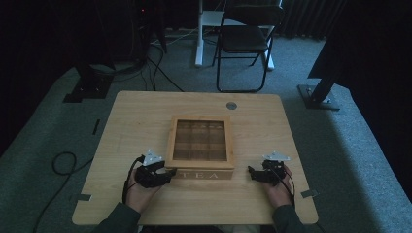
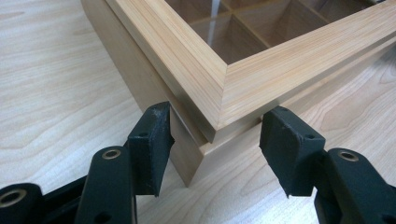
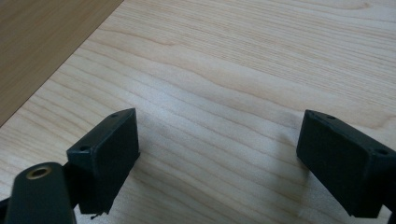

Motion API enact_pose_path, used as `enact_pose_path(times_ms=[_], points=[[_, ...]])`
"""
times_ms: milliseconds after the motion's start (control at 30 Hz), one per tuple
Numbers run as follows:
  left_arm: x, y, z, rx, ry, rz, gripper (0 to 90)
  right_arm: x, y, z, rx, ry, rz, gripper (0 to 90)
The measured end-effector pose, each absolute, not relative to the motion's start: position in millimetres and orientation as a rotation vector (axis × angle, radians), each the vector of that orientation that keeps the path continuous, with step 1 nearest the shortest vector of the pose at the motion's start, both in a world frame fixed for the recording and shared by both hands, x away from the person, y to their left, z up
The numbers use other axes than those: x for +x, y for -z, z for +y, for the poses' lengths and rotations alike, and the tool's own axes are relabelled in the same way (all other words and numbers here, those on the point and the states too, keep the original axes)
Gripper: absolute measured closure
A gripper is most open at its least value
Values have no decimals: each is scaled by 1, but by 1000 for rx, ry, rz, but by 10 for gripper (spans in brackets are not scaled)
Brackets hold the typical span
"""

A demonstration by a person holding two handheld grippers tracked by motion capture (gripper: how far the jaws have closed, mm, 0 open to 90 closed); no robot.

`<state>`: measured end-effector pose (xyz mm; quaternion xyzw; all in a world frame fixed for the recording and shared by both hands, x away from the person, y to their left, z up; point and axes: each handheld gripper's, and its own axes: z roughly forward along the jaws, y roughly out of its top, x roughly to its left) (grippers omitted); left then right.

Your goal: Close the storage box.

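black folding chair (image 1: 245,39) beyond wooden table (image 1: 145,111).

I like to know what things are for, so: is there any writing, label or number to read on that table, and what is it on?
"TEA": pale capital letters on the front wall of the wooden box, the side facing the person.
I can make out no other words, numbers or signs on the table, nor on the chair behind it.

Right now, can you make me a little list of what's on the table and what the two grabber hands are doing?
Table: light wooden table
Main thing: wooden tea box, glass-windowed lid closed, "TEA" on its front
Left gripper: jaws either side of the box's near corner, at the lid edge, not pressing
Right gripper: jaws wide apart over bare table, right of the box, holding nothing
Behind the table: black folding chair
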<state>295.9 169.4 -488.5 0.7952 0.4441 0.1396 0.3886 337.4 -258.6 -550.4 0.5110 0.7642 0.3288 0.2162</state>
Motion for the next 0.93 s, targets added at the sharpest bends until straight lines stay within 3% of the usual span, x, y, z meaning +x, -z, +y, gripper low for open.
enact_pose_path(times_ms=[467, 933], points=[[292, 477, 189, 1923, -369, 1168, 434, 337, 550, -259, 1416, -912, 2117, 126], [314, 461, 208, 1811, -453, 1233, 434, 337, 550, -259, 1416, -911, 2118, 125]])
